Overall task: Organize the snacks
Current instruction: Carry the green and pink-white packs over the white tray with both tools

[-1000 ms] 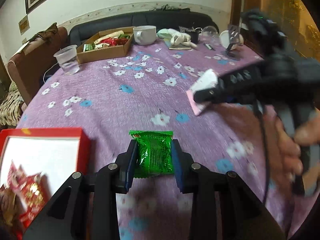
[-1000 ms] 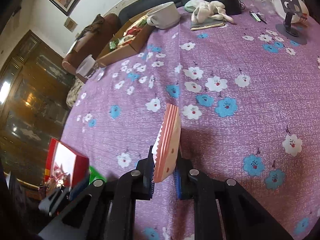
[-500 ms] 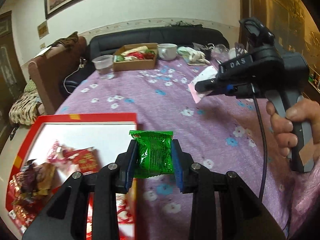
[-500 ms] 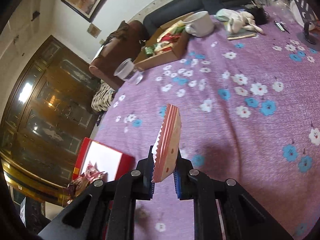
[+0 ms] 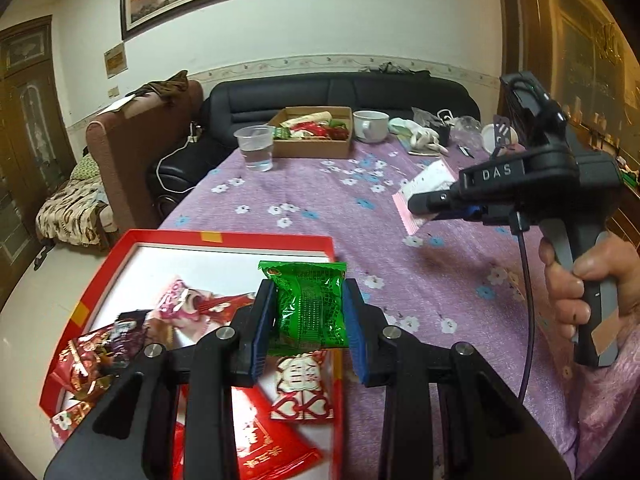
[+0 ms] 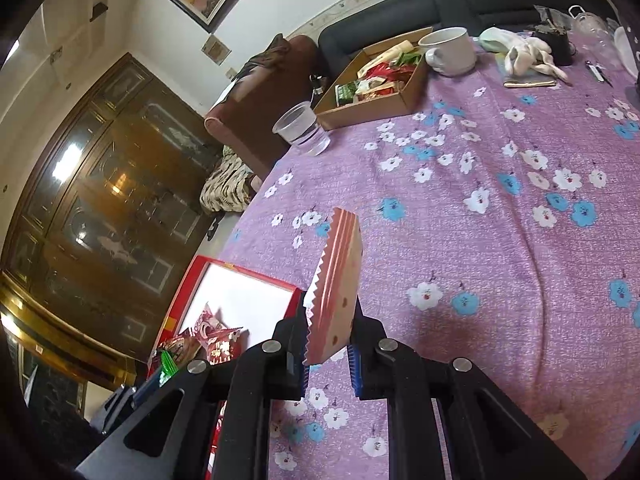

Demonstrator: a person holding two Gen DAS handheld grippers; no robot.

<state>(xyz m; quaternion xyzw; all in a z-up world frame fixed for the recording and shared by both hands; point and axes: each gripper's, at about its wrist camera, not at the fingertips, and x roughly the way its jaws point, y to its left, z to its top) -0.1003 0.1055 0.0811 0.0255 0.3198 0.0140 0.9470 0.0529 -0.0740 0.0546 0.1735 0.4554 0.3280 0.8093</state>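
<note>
Left wrist view: green snack packet [image 5: 310,306] between left gripper [image 5: 308,336] pads.

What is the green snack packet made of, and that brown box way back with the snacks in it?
The green snack packet looks like thin shiny plastic film: it crinkles and glints between the fingers. The brown box looks like plain matte cardboard, judging by its dull tan walls.

Left gripper [image 5: 309,320] clamped on a green snack packet [image 5: 310,308], held above a red tray [image 5: 192,238] of red-wrapped snacks. To the right, right gripper [image 5: 420,202] pinching a pink packet [image 5: 416,194] over the purple floral surface [image 5: 400,264]; cardboard box [image 5: 312,146] and plastic cup [image 5: 255,148] at the far end.
</note>
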